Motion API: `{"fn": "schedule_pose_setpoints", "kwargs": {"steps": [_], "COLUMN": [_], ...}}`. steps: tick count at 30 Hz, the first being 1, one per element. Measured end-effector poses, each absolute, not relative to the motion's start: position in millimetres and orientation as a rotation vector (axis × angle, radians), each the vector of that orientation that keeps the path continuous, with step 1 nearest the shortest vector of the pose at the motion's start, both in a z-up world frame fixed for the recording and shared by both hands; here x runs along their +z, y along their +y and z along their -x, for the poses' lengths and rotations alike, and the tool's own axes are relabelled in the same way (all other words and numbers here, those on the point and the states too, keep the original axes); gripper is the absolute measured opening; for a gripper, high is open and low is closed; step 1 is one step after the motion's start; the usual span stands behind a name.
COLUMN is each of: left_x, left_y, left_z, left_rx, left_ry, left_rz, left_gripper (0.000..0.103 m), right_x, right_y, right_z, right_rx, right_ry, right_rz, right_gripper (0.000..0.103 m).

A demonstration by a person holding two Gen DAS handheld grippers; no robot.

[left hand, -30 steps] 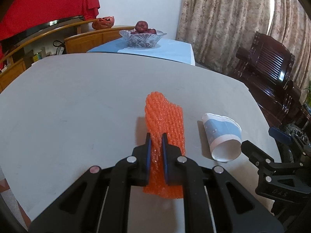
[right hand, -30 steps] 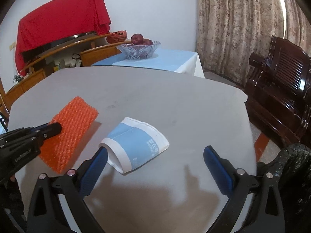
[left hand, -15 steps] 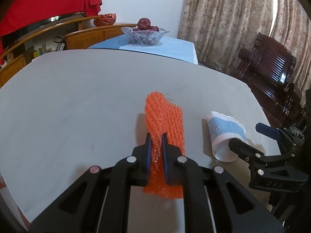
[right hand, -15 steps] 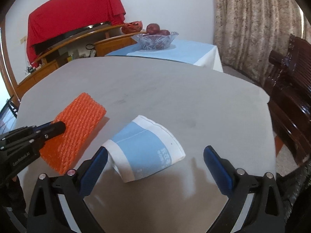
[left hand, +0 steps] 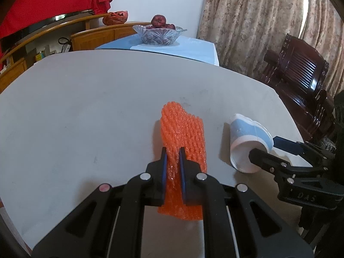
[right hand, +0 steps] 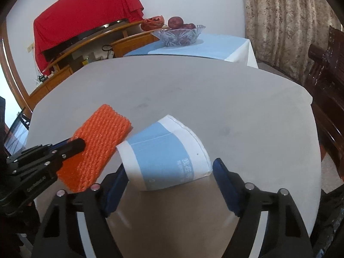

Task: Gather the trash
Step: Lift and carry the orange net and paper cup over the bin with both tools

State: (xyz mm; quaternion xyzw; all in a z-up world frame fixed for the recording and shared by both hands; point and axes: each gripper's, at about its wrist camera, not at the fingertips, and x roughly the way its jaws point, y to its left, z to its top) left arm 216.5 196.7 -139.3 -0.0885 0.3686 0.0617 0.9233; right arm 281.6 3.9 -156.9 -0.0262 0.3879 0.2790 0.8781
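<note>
An orange foam net lies along the grey table, and my left gripper is shut on its near end. In the right wrist view the net sits to the left, with the left gripper on it. Right of the net, a blue-and-white paper cup lies on its side. My right gripper straddles the cup with its jaws closing, one blue pad on each side and close to it. I cannot see them squeezing it. The left wrist view shows the cup and the right gripper at its open mouth.
A glass bowl of fruit stands on a blue-clothed table behind. A dark wooden chair is beyond the table's right edge. A wooden sideboard with a red cloth runs along the back left. Bare tabletop stretches ahead.
My right gripper has moved forward so the cup now lies between its jaws, and the jaws have narrowed. The left gripper still holds the orange net in the same place.
</note>
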Motion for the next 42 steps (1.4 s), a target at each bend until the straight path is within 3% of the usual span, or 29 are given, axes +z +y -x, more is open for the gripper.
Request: {"fn": "schedule_pose_setpoints", "kwargs": {"steps": [5, 8, 14, 16, 17, 18, 42], "left_x": [-139, -139, -140, -141, -142, -141, -87], "left_y": [196, 195, 195, 194, 195, 194, 142], "left_z": [-215, -215, -215, -214, -214, -214, -190], "left_rx": [0.135, 0.134, 0.132, 0.132, 0.131, 0.131, 0.065], "left_ry": [0.754, 0.756, 0.759, 0.76, 0.761, 0.76, 0.644], "left_rz": [0.18, 0.181, 0.181, 0.182, 0.182, 0.18, 0.146], "left_gripper": [0.01, 0.01, 0.01, 0.01, 0.01, 0.01, 0.01], "right_x": [-156, -157, -159, -162, -163, -163, -78], "right_y": [3, 6, 9, 9, 9, 8, -43], "right_z": [-265, -262, -276, -279, -280, -280, -238], "right_rx": [0.569, 0.559, 0.552, 0.57, 0.574, 0.595, 0.465], "right_ry": [0.824, 0.812, 0.828, 0.845, 0.849, 0.849, 0.656], "right_rz": [0.048, 0.076, 0.077, 0.068, 0.067, 0.056, 0.039], "right_gripper": [0.077, 0.088, 0.092, 0.089, 0.08, 0.078, 0.074]}}
